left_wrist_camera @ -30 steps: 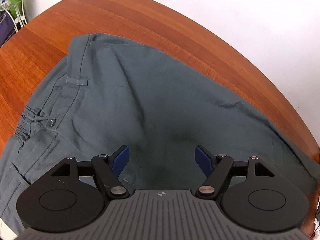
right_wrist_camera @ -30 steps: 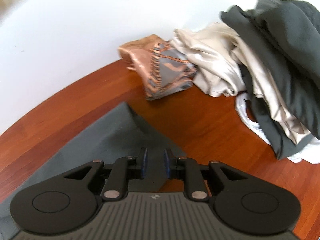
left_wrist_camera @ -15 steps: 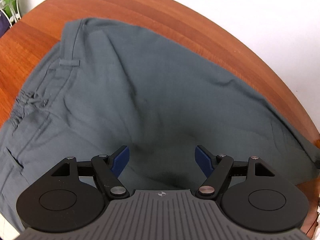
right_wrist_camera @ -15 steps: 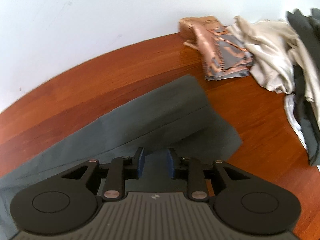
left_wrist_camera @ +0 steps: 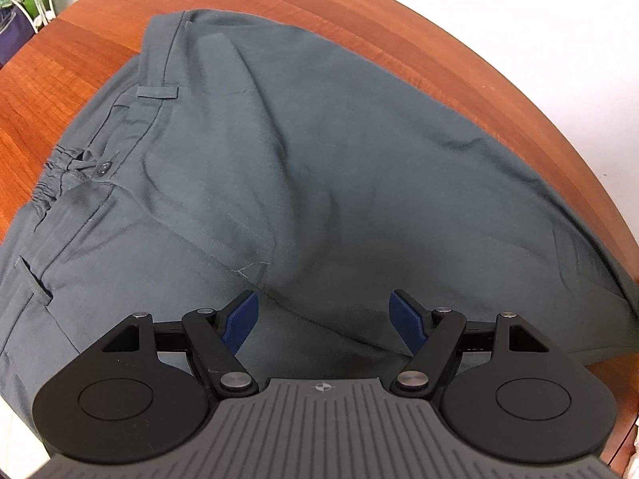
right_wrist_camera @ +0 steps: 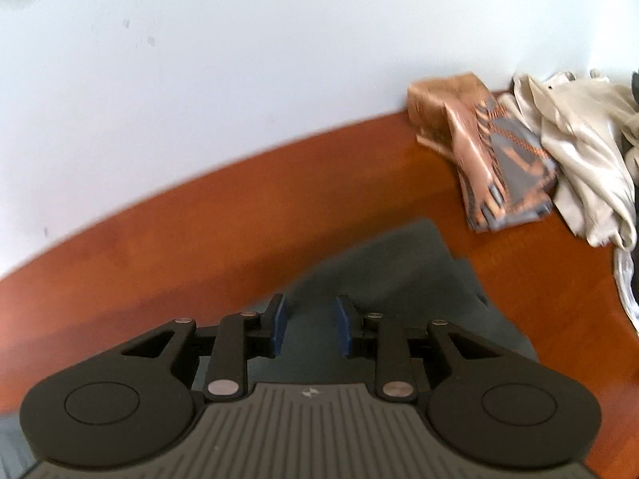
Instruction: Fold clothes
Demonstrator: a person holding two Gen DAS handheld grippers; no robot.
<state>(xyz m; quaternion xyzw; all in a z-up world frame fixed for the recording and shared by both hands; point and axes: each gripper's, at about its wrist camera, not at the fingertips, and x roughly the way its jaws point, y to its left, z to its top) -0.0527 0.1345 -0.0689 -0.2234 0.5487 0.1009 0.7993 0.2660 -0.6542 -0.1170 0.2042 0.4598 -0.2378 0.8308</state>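
Grey-green trousers (left_wrist_camera: 303,151) lie spread on the wooden table (left_wrist_camera: 60,76), waistband and button toward the left in the left wrist view. My left gripper (left_wrist_camera: 324,321) hangs open above the seat of the trousers, blue pads wide apart with nothing pinched. In the right wrist view the trouser leg end (right_wrist_camera: 403,271) lies flat on the table. My right gripper (right_wrist_camera: 309,329) is over it, jaws opening, and the cloth lies below the gap, not pressed by the pads.
A pile of other clothes sits at the right of the table: a brown patterned cloth (right_wrist_camera: 491,159), a cream satin garment (right_wrist_camera: 583,163) and a white piece (right_wrist_camera: 627,279). The table's far edge (right_wrist_camera: 239,159) meets a white floor or wall.
My right gripper let go of the trouser leg and its jaws widened; it shifted left, so the pile now sits further right. The left gripper drifted slightly over the trousers, still open.
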